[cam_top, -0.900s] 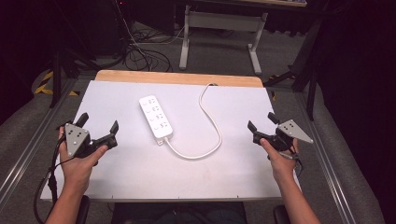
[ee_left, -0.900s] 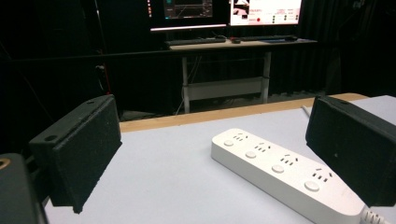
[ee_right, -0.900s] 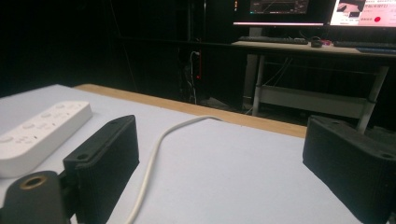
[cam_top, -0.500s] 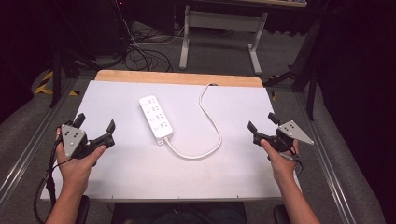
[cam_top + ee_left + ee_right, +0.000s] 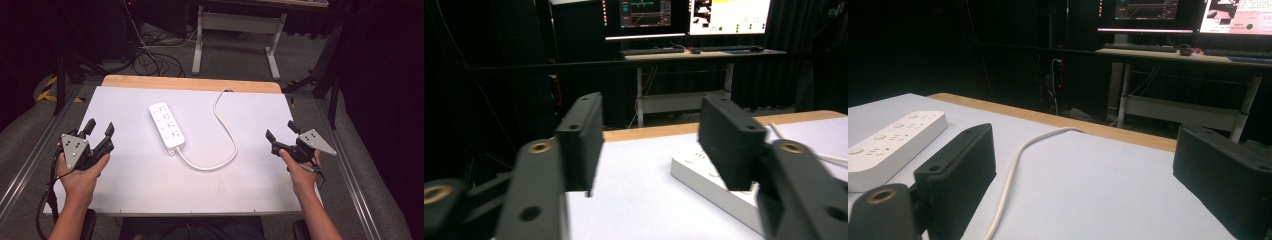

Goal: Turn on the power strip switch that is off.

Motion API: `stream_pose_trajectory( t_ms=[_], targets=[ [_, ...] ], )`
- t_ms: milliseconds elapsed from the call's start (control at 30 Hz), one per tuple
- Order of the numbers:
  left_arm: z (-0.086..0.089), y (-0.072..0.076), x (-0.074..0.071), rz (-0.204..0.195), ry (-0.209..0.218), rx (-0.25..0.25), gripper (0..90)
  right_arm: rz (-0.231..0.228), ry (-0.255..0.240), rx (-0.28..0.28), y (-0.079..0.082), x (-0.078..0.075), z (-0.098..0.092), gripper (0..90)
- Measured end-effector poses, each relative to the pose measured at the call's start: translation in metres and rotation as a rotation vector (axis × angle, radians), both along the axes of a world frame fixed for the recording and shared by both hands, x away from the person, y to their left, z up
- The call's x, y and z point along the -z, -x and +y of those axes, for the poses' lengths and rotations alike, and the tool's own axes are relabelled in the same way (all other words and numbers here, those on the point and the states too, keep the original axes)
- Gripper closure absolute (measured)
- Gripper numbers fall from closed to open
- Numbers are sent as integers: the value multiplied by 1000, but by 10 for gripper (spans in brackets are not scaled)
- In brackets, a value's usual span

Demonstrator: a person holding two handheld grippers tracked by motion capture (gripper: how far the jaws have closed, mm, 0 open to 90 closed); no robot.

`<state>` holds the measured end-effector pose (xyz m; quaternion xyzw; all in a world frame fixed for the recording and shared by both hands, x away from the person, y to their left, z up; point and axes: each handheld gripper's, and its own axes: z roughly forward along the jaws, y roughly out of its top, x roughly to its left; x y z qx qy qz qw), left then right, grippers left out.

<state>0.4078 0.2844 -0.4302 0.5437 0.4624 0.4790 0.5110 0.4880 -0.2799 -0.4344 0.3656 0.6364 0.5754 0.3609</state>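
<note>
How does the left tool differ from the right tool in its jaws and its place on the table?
The left tool has its jaws closer together; the right tool spreads them wider. The left tool sits nearer the power strip; the right tool is farther, beyond the cable. Both are open, empty and hand-held.

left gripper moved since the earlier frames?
Yes. In the high view the left gripper has slid toward the near table edge, away from the power strip, which stayed put.

High view overhead facing forward, 2 gripper views low, sharing power strip [image 5: 167,126]
</note>
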Motion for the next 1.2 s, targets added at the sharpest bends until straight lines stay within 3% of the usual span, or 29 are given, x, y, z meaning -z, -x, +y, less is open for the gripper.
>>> stream_pose_trajectory(
  t_ms=[167,367,533,600,900,1200],
  targets=[
    [2,0,-1,9,15,13,742,-3,-7,-3,1,0,0,107],
    [4,0,-3,9,3,14,897,-1,-10,-10,1,0,0,111],
    [0,-3,-4,19,-17,25,899,-5,-9,-5,2,-1,-1,111],
    [-2,-5,-5,38,-15,28,899,-6,-11,-6,2,-1,-1,111],
    [-11,-21,-7,49,-12,56,900,-8,-13,-14,3,-1,-2,114],
    [-21,-41,-13,77,-55,108,899,-5,-9,3,3,-2,-3,114]
  ],
)
